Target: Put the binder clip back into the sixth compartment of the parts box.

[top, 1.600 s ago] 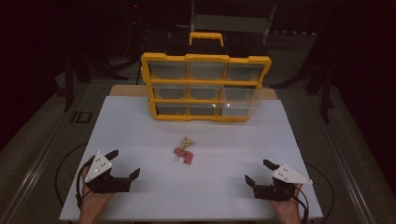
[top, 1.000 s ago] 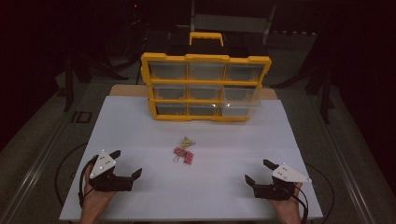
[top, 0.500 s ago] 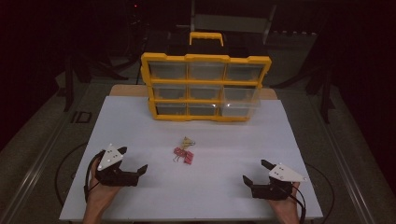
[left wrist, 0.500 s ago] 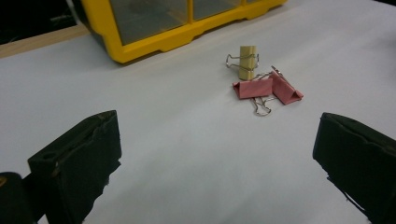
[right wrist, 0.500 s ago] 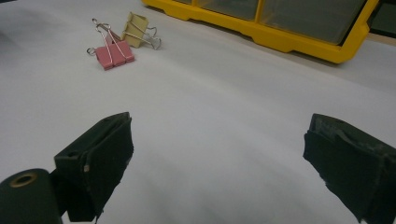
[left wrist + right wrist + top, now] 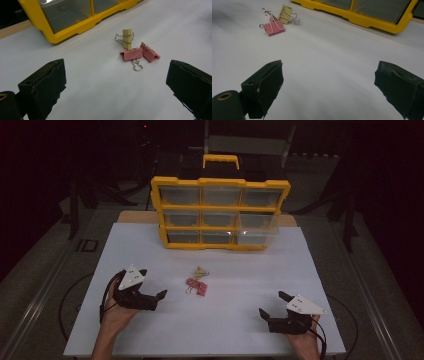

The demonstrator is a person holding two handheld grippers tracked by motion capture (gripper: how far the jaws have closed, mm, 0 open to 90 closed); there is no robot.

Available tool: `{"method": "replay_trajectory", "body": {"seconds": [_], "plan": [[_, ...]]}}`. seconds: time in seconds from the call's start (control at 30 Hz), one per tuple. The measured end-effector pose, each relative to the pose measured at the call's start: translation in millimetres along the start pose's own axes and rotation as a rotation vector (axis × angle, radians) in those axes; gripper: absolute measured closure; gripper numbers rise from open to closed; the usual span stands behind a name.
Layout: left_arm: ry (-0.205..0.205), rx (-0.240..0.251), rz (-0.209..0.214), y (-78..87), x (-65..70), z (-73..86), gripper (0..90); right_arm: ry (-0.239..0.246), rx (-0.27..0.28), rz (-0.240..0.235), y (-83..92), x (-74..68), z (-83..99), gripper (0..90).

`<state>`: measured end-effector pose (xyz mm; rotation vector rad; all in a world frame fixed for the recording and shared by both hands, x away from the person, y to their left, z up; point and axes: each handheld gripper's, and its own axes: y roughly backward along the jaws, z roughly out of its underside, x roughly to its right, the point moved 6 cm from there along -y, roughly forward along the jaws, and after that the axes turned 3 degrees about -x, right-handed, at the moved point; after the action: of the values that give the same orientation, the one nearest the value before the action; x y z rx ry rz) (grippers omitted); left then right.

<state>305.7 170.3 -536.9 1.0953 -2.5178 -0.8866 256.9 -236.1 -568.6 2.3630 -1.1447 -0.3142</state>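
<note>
1. The left tool [image 6: 152,295] sat low over the white worktop [image 6: 310,270] near its front left corner, held in a hand [image 6: 116,312] that came in over the front edge. Its two black jaws stood wide apart with nothing between them.
2. The right tool [image 6: 272,306] sat near the front right corner, its jaws likewise spread wide and empty, pointing toward the worktop's middle.
3. Two pink binder clips [image 6: 196,287] lay touching each other around the middle of the worktop, roughly between the two tools and a little nearer the left one.
4. A yellow binder clip [image 6: 201,271] lay just behind the pink pair, toward the back edge; in the left gripper view it [image 6: 127,38] appeared to touch the nearer pink clip [image 6: 131,54].
5. In the right gripper view the pink clips [image 6: 273,27] and the yellow one [image 6: 286,11] lay well ahead of the jaws, off to the left.
6. A yellow organiser box [image 6: 220,182] with clear compartments and a handle on top stood upright along the back edge of the worktop, well apart from the clips.
</note>
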Motion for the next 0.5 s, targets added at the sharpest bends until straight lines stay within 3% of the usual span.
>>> {"method": "replay_trajectory", "body": {"seconds": [0.5], "plan": [[-0.058, -0.067, 0.038, -33.3, 8.0, -8.4, 8.2, 0.002, 0.001, -0.003, -0.7, -1.0, -0.6, 7.7]]}}
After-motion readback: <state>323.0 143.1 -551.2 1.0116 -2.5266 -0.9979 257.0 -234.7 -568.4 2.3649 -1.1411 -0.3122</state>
